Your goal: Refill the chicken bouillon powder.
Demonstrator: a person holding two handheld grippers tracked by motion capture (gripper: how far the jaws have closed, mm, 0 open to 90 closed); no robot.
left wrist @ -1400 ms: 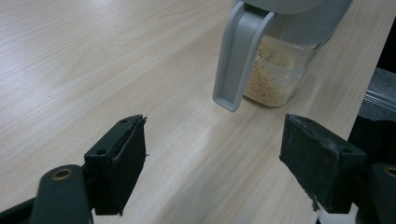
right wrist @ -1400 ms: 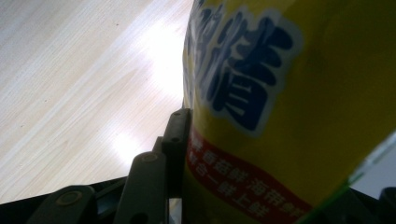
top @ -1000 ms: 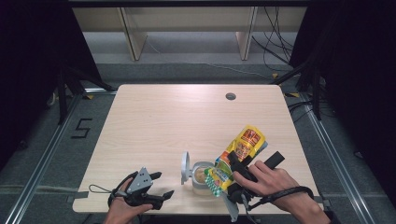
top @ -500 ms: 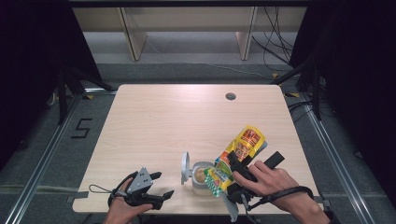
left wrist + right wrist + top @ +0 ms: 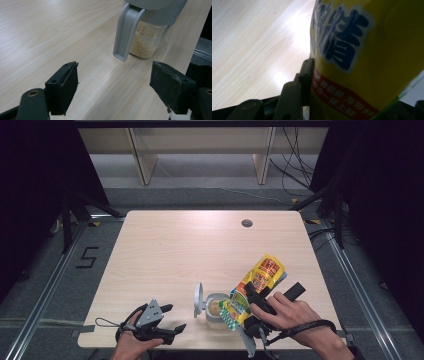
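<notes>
A yellow snack bag (image 5: 262,274) is tilted with its green lower end over a clear jar (image 5: 214,309) near the table's front edge. My right gripper (image 5: 252,299) is shut on the bag. In the right gripper view, a black pad (image 5: 307,72) presses the bag's printed side (image 5: 367,57). The jar's grey lid (image 5: 198,299) stands flipped open to its left. The left gripper view shows pale grains in the jar (image 5: 146,42) and the hanging grey lid (image 5: 125,35). My left gripper (image 5: 176,318) rests on the table left of the jar, open with nothing between its pads (image 5: 66,85).
The light wooden table (image 5: 190,245) has a small round cable hole (image 5: 246,223) at its far right. Pale shelving legs (image 5: 142,157) stand beyond the far edge, and dark floor and rails surround the table.
</notes>
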